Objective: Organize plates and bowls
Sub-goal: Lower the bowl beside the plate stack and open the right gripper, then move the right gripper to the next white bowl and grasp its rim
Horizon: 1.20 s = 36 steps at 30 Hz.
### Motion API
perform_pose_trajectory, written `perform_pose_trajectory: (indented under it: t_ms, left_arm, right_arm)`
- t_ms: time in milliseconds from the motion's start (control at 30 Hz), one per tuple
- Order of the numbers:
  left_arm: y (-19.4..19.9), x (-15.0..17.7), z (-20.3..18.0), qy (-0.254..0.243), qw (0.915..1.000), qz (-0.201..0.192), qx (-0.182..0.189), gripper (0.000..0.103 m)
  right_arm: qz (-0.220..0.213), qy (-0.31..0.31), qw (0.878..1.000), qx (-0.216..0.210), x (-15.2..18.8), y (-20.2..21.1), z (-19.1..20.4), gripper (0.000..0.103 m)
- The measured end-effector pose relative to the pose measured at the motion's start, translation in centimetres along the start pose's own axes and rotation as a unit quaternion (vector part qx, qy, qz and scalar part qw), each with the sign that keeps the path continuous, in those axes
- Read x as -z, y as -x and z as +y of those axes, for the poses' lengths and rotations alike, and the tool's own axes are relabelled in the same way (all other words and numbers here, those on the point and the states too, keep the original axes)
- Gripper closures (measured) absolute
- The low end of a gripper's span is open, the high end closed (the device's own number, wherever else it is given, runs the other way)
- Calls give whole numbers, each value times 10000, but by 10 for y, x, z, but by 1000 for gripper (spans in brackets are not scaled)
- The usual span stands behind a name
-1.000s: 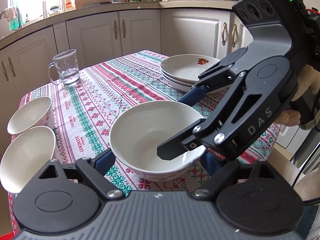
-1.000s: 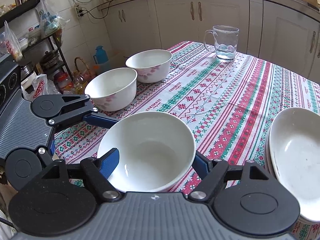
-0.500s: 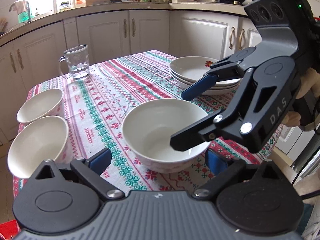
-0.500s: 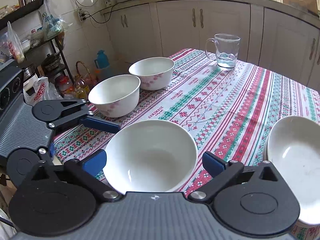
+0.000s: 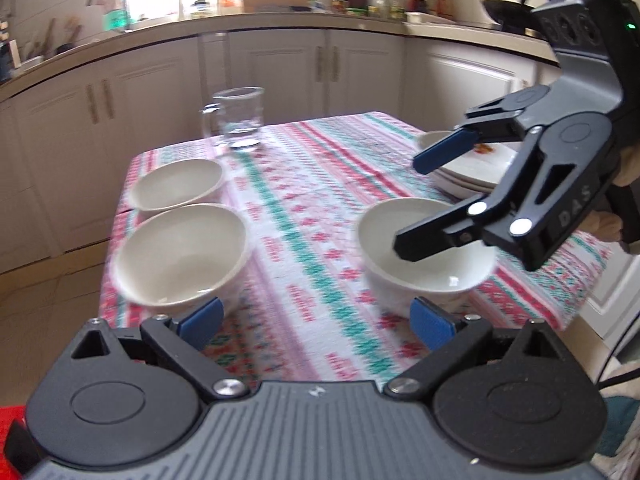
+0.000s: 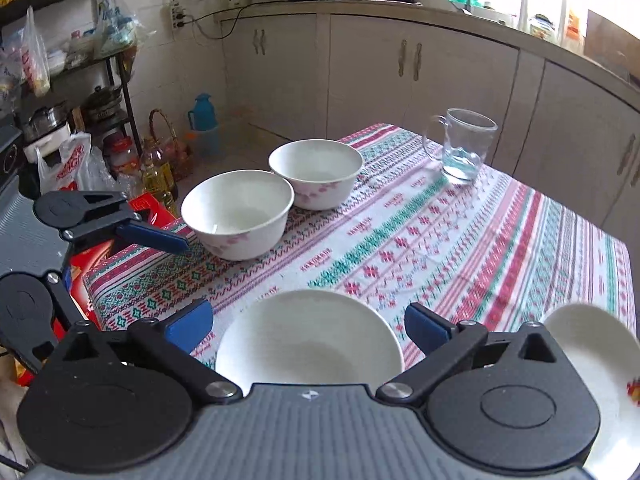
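Note:
Three white bowls stand on the patterned tablecloth. The near bowl sits alone at the table's front. Two more bowls, one and another, stand side by side at the left. A stack of white plates is at the right. My left gripper is open and empty, pulled back between the bowls. My right gripper is open, hovering over the near bowl without touching it.
A glass mug with a little water stands at the table's far side. White cabinets ring the table. Bottles, bags and a rack crowd the floor off the left edge.
Both grippers let go of the near bowl and drew back and up. The left gripper swung left, bringing the two side bowls nearer the centre of its view.

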<state>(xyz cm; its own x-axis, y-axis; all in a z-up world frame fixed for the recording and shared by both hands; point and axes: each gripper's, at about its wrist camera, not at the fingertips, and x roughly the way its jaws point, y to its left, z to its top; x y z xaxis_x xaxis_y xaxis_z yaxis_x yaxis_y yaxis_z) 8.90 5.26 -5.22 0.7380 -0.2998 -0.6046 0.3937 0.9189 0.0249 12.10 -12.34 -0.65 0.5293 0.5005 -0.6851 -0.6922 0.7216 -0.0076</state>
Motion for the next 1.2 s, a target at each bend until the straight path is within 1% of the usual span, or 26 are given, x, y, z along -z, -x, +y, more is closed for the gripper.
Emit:
perform_pose_trajectory:
  t_ms: [167, 333, 567, 833, 967, 1133, 1200]
  left_arm:
    - [0, 6, 26, 206, 9989, 3, -411, 4]
    - [-3, 9, 49, 291, 9978, 40, -590, 4]
    - [-12, 9, 64, 133, 9981, 72, -590, 4]
    - [-28, 5, 70, -96, 9987, 16, -494, 4]
    - [-34, 4, 72, -119, 9993, 34, -351, 4]
    - [-37, 3, 74, -127, 9996, -46, -250, 5]
    - [-39, 3, 75, -135, 9996, -60, -233, 5]
  right_arm:
    - [37, 231, 9997, -7, -20, -16, 13, 0]
    - [77, 407, 9991, -64, -39, -34, 24, 0]
    - [129, 465, 9987, -141, -57, -58, 32, 0]
    - [141, 384, 9987, -291, -73, -80, 31, 0]
    - [249, 334, 9985, -363, -80, -94, 30, 0]
    - [351, 393, 9976, -442, -83, -107, 31, 1]
    - [416, 390, 9972, -485, -85, -113, 31, 2]
